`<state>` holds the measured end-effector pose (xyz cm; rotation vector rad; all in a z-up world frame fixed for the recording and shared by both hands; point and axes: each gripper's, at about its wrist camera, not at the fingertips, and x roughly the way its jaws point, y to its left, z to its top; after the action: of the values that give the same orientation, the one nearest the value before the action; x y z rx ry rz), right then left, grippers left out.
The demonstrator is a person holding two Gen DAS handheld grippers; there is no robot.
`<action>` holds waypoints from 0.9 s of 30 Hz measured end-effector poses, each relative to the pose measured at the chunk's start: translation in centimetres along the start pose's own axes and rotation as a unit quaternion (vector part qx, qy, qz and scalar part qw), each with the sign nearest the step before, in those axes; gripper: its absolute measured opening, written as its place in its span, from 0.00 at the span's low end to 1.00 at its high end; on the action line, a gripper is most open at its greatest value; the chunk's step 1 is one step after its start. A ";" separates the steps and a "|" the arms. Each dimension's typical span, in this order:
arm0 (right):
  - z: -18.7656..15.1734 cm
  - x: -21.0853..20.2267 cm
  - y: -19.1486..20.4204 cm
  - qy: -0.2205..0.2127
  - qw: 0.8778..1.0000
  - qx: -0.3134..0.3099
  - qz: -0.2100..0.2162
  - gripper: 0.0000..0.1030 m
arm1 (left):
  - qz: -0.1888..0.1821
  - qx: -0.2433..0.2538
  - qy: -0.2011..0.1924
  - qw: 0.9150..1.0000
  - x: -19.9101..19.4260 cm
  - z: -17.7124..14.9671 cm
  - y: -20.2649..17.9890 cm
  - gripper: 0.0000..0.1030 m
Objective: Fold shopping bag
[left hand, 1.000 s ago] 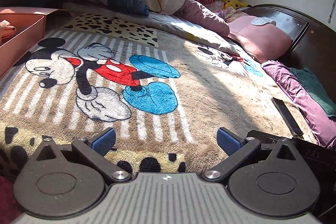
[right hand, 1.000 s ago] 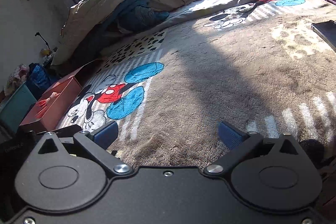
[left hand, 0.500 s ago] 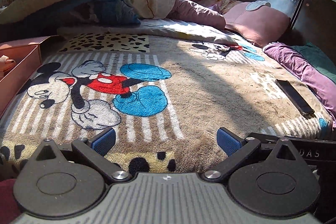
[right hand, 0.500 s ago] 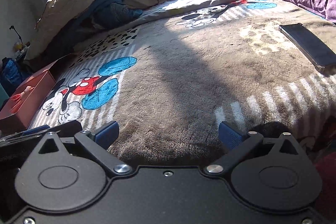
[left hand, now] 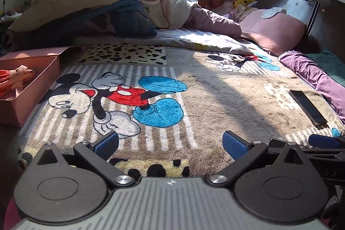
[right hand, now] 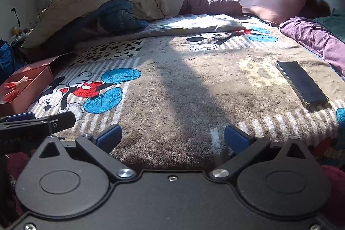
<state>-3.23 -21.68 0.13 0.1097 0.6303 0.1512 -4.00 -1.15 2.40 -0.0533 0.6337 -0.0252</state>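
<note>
Off to your left, at the blanket's (left hand: 215,87) edge, sits an open pink box (left hand: 30,87) — inside it a bunched orange thing with pale handles (left hand: 17,77), likely the shopping bag; whether it is folded you can't tell from this angle. It lies left of both claws, nearer your left gripper (left hand: 170,143), which hangs over the near edge with fingers spread and nothing between them. Your right gripper (right hand: 172,137) is likewise spread and empty — further from the box. Long axis of the box runs away from you. A phone (right hand: 301,83) lies flat on the blanket to the right, well apart from the box.
</note>
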 end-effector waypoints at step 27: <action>2.6 -5.3 1.8 -0.020 0.999 -0.037 -0.017 1.00 | 0.012 0.027 -0.034 0.999 -3.3 1.0 -1.8 0.99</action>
<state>-6.09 -21.01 5.50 0.0311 0.5851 0.1398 -6.14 -2.74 5.26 0.0059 0.5661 -0.0183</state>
